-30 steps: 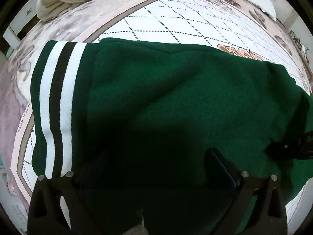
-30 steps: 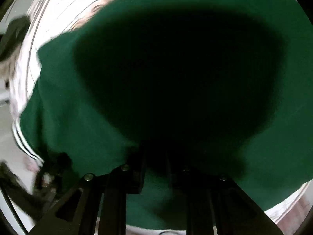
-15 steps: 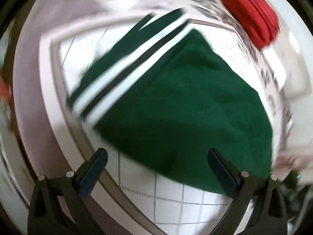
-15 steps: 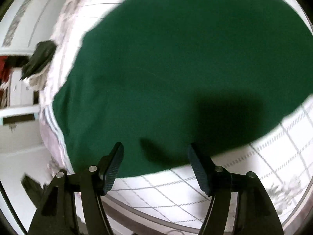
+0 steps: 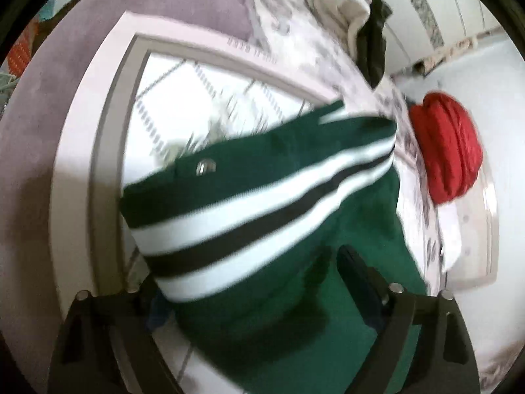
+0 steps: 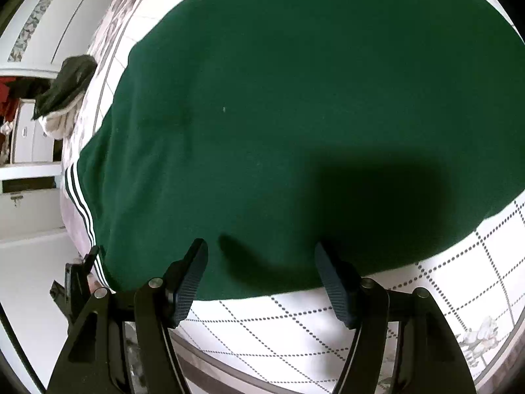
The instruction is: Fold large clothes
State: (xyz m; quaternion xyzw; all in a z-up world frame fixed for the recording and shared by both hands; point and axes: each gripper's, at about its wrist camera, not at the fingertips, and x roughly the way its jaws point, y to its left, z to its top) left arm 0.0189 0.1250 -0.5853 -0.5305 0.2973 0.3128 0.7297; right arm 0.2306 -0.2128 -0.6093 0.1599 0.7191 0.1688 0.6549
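Note:
A large dark green garment (image 6: 295, 98) lies spread flat on a white quilted bedspread (image 6: 328, 321). Its ribbed hem (image 5: 262, 203), striped white and black, has a metal snap (image 5: 205, 166) beside it. My left gripper (image 5: 249, 275) sits over that hem and its jaws are closing. The striped cloth bulges between them and hides the left finger. The right finger (image 5: 354, 269) rests against green fabric. My right gripper (image 6: 261, 248) hovers open over the garment's near edge with nothing between its fingers. The striped hem (image 6: 83, 210) also shows at far left in the right wrist view.
A folded red garment (image 5: 449, 151) lies on the bed beyond the hem. A cream and dark pile of clothes (image 5: 354, 13) sits at the bed's edge by a white wardrobe (image 6: 49, 10). A mauve border (image 5: 164, 10) frames the bedspread.
The left gripper swung from over the green body to the striped hem, rolling as it went, and its jaws narrowed. The right gripper let go of the green fabric, opened and drew back.

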